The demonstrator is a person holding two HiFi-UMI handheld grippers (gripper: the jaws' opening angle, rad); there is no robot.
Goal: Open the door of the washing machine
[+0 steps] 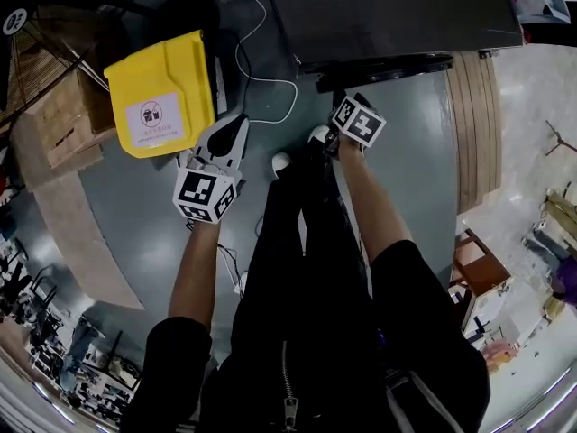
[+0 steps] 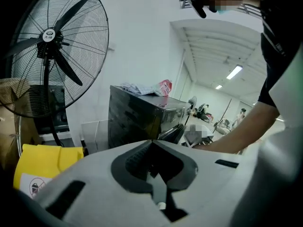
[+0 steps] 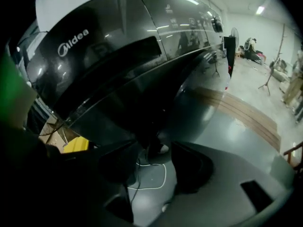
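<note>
The dark washing machine point(image 1: 388, 7) fills the top of the head view, and the edge of its door point(image 1: 388, 66) stands out from the front. In the right gripper view the machine's glossy front point(image 3: 118, 46) looms just above. My right gripper point(image 3: 154, 157) is open, with only floor and a white cable between its fingers. In the head view the right gripper point(image 1: 347, 99) sits just below the door edge. My left gripper point(image 1: 239, 123) hangs to the left, beside the yellow bin. Its jaws are shut on nothing point(image 2: 152, 143) and point toward the machine point(image 2: 137, 117).
A yellow bin point(image 1: 167, 93) stands on the floor left of the machine, with cardboard boxes point(image 1: 63, 115) beyond it. A white cable point(image 1: 261, 79) loops across the grey floor. A large standing fan point(image 2: 47, 46) is by the wall. The person's shoes point(image 1: 281, 162) are close to the machine.
</note>
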